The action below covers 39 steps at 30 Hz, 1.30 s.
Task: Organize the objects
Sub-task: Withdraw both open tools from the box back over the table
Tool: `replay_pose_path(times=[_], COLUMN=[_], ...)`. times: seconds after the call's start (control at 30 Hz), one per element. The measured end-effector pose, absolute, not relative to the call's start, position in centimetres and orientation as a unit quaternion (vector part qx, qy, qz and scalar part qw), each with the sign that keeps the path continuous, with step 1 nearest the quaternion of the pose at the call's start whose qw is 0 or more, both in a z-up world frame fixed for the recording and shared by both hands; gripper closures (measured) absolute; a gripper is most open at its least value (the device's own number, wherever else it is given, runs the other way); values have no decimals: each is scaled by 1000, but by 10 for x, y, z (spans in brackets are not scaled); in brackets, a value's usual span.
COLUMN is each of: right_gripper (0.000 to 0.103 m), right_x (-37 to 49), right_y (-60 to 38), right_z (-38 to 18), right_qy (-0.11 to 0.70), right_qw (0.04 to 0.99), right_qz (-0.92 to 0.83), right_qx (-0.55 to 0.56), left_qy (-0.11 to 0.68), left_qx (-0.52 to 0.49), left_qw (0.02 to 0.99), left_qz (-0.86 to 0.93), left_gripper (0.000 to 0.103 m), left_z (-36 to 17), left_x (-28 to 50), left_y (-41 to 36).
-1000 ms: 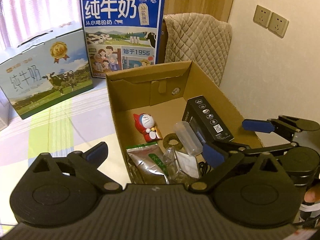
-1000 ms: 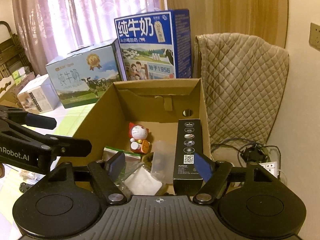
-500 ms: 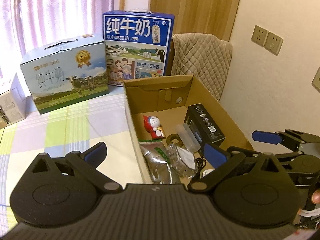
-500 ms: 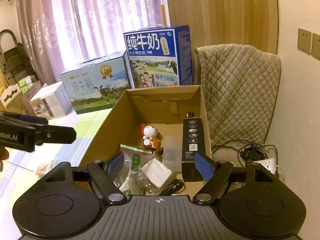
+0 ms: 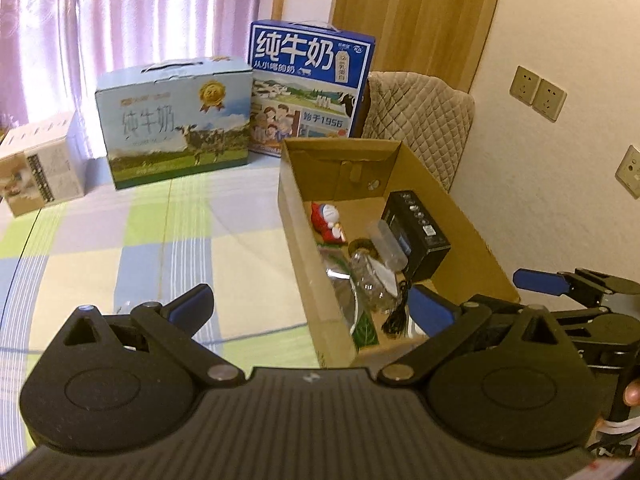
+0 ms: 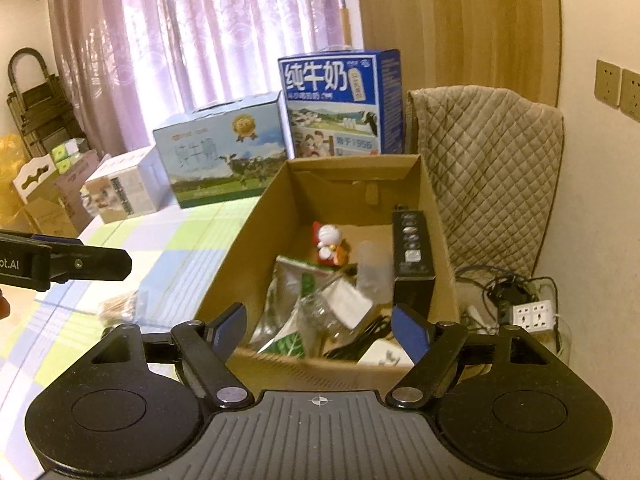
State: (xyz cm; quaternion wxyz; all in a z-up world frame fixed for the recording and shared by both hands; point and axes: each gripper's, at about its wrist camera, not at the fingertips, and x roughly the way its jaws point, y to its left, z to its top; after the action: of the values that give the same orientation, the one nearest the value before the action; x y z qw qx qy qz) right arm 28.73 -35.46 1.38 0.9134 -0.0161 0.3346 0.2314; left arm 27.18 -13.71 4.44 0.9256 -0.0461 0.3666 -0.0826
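Note:
An open cardboard box (image 5: 460,216) (image 6: 240,252) sits on the checked tablecloth. Inside lie a red-and-white toy figure (image 5: 328,220) (image 6: 330,242), a black carton (image 5: 418,236) (image 6: 412,248), a clear plastic bottle (image 5: 368,276) (image 6: 324,312), a green-and-white packet (image 6: 294,276) and a black cable (image 5: 396,316). My left gripper (image 5: 310,306) is open and empty, held back over the box's near left corner. My right gripper (image 6: 318,326) is open and empty above the box's near wall. A small bundle of thin sticks (image 6: 120,306) lies on the cloth left of the box.
Two milk cartons (image 5: 176,120) (image 5: 308,88) and a smaller white box (image 5: 40,172) stand at the table's far side. A quilted chair back (image 6: 488,168) is behind the box. A power strip (image 6: 532,314) with tangled cables lies on the floor at the right.
Both grippers have pulled back and up from the box, so more of the table and room shows. Their jaws stay open. The box contents have not moved.

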Motion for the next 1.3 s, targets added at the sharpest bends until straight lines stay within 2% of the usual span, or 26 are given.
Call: replay_pose_path(times=[0.6, 1.3], right_gripper=[26, 26], right_x=[235, 217], right_y=[-316, -234], right_z=[-13, -49], right_qy=[391, 434], right_qw=[875, 842], right_qz=[285, 318], right_qx=[-3, -34], left_qy=[407, 441], left_qx=[-56, -84], left_qw=[909, 894], left_qz=[-73, 6], left_gripper=[1, 1], left_z=[28, -2], left_x=[210, 179], left_y=[-92, -15])
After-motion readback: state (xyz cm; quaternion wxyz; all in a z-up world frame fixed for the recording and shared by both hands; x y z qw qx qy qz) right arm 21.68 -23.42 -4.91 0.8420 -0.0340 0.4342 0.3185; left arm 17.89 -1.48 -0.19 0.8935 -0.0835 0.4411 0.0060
